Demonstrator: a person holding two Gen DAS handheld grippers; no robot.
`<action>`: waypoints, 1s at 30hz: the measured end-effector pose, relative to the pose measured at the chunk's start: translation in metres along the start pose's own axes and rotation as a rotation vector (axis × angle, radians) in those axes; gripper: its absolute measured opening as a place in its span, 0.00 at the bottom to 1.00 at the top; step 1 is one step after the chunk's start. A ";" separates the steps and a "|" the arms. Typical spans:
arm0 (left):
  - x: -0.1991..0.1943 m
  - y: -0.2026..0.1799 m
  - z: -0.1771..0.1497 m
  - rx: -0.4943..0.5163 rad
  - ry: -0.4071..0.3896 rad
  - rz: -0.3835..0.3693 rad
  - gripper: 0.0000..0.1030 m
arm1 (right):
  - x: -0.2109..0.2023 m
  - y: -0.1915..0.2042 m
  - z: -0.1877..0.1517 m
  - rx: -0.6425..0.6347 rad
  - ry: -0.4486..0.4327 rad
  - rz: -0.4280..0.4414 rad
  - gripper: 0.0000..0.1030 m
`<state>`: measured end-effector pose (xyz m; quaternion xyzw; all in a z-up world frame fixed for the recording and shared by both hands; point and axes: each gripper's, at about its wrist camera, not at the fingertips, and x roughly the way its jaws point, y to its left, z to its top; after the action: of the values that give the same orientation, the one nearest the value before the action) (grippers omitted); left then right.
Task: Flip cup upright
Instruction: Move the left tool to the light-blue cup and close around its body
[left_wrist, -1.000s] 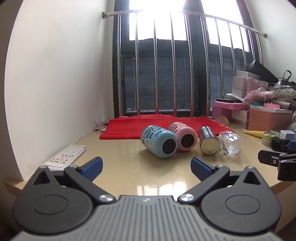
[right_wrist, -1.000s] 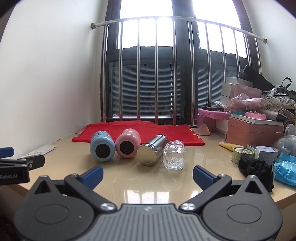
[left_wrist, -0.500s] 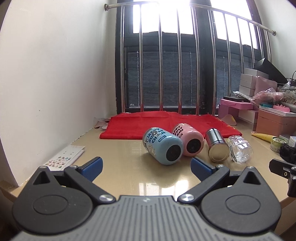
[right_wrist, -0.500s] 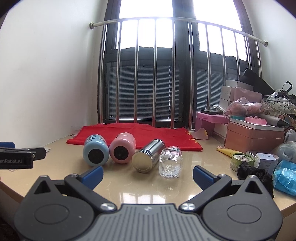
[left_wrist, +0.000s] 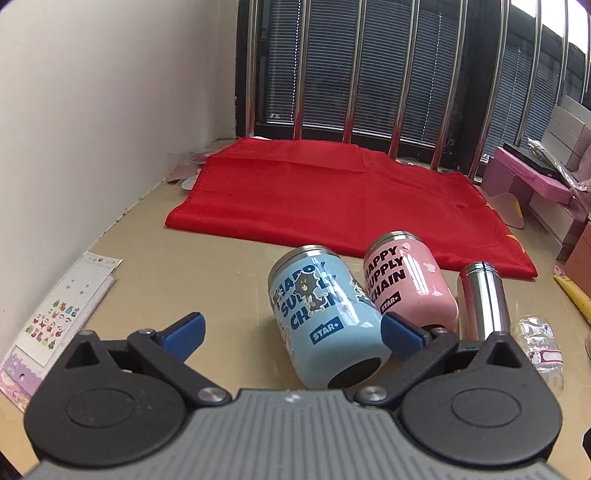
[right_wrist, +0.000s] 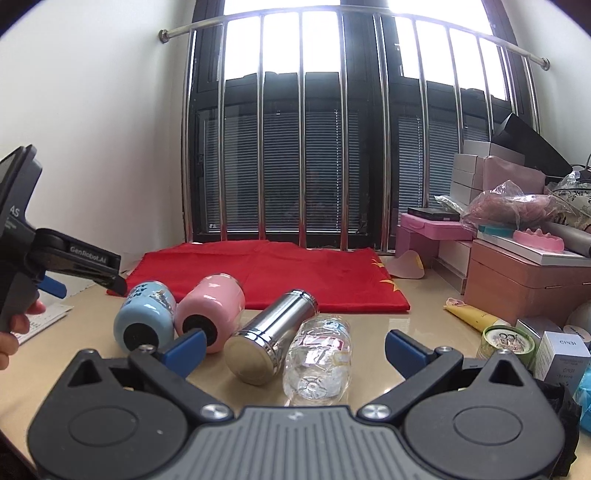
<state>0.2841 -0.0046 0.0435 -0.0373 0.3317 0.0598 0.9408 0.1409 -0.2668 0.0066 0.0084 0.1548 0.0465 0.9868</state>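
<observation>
Several cups lie on their sides on the beige table: a blue cup (left_wrist: 321, 314) (right_wrist: 146, 319), a pink cup (left_wrist: 406, 282) (right_wrist: 210, 308), a steel flask (left_wrist: 484, 302) (right_wrist: 271, 334) and a clear plastic bottle (left_wrist: 541, 345) (right_wrist: 317, 356). My left gripper (left_wrist: 291, 334) is open, raised just above and behind the blue cup, whose base lies between the jaws. It shows from the side in the right wrist view (right_wrist: 85, 269). My right gripper (right_wrist: 295, 349) is open and empty, low in front of the flask and bottle.
A red cloth (left_wrist: 332, 192) (right_wrist: 266, 273) lies behind the cups by the barred window. A sticker sheet (left_wrist: 62, 306) lies by the left wall. Boxes, a pink case (right_wrist: 524, 273), a tin (right_wrist: 509, 341) and small cartons crowd the right side.
My left gripper has moved forward and up and tilted down over the blue cup. My right gripper has edged a little closer to the flask and bottle.
</observation>
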 end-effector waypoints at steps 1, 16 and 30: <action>0.009 -0.003 0.006 0.009 0.009 0.017 1.00 | 0.005 -0.004 0.002 -0.001 0.000 0.001 1.00; 0.113 -0.013 0.037 -0.073 0.261 0.012 0.97 | 0.053 -0.039 -0.002 0.006 0.015 0.002 1.00; 0.082 0.014 -0.001 -0.089 0.276 -0.134 0.85 | 0.029 -0.030 0.003 0.000 -0.009 -0.001 1.00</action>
<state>0.3445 0.0165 -0.0091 -0.1091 0.4516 0.0057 0.8855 0.1717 -0.2938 -0.0004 0.0084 0.1502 0.0462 0.9875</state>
